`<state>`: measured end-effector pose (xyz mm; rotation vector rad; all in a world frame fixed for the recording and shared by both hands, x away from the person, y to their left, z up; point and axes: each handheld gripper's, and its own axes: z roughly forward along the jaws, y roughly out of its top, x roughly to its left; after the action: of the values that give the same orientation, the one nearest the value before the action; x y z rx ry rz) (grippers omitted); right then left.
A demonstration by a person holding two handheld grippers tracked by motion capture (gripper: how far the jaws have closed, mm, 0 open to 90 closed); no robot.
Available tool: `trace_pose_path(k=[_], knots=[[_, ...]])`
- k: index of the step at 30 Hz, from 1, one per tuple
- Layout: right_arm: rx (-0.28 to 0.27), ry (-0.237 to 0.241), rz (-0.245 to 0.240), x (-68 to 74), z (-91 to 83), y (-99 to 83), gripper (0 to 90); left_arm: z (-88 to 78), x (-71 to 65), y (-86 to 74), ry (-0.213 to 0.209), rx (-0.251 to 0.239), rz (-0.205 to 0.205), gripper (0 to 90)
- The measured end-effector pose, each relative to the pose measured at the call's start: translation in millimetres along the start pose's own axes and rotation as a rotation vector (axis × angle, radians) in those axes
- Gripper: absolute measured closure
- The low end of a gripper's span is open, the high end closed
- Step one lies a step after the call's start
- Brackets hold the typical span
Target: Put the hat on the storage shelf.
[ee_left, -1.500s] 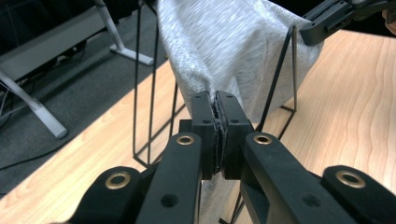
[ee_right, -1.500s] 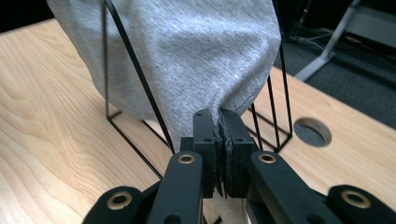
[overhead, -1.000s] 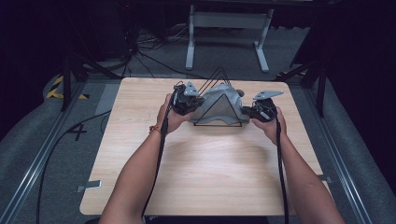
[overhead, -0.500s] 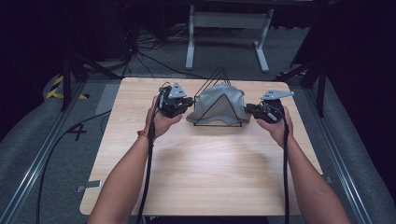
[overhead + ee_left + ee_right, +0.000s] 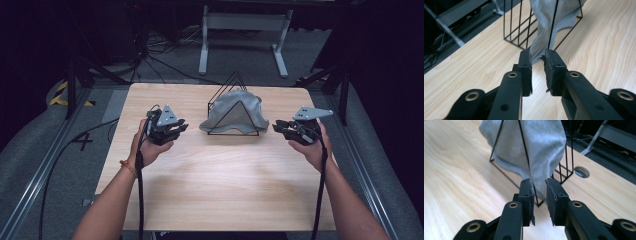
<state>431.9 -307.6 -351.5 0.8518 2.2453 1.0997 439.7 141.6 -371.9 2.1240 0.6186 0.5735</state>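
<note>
Grey cloth (image 5: 234, 111) draped over my wire rack (image 5: 235, 131), left gripper (image 5: 176, 131) and right gripper (image 5: 278, 127) flanking it, jaws just opening, slightly parted, empty.

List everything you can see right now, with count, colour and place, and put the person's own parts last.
cloth: one, grey, draped over the wire rack at the far middle of the table
wire rack: one, black, three-cornered frame, standing on the table under the cloth
table: one, light wood, centre of the high view
stand: one, pale grey metal, on the floor beyond the table
cables: several, black, on the floor beyond the table
left gripper: one, black with a grey plate, left of the rack, jaws slightly apart, holding nothing
right gripper: one, black with a grey plate, right of the rack, jaws slightly apart, holding nothing
forearms: two, bare, coming in from the bottom edge
</note>
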Motion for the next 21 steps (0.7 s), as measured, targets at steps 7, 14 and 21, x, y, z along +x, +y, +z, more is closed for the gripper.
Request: trace_pose_path(k=[7, 14, 21], knots=[[0.039, -0.032, -0.016, 3.6, -19.6, -24.6, 59.9, -14.9, -7.9, -30.5, 0.022, 0.071, 0.028, 67.7], [0.090, -0.043, -0.006, 9.3, -39.0, -63.9, 48.4, -27.4, -17.5, -67.9, 0.010, 0.135, 0.021, 54.2], [0.110, -0.030, 0.054, 19.7, -51.5, -115.7, 39.0, -32.6, -28.8, -101.2, -0.043, 0.206, -0.023, 33.1]])
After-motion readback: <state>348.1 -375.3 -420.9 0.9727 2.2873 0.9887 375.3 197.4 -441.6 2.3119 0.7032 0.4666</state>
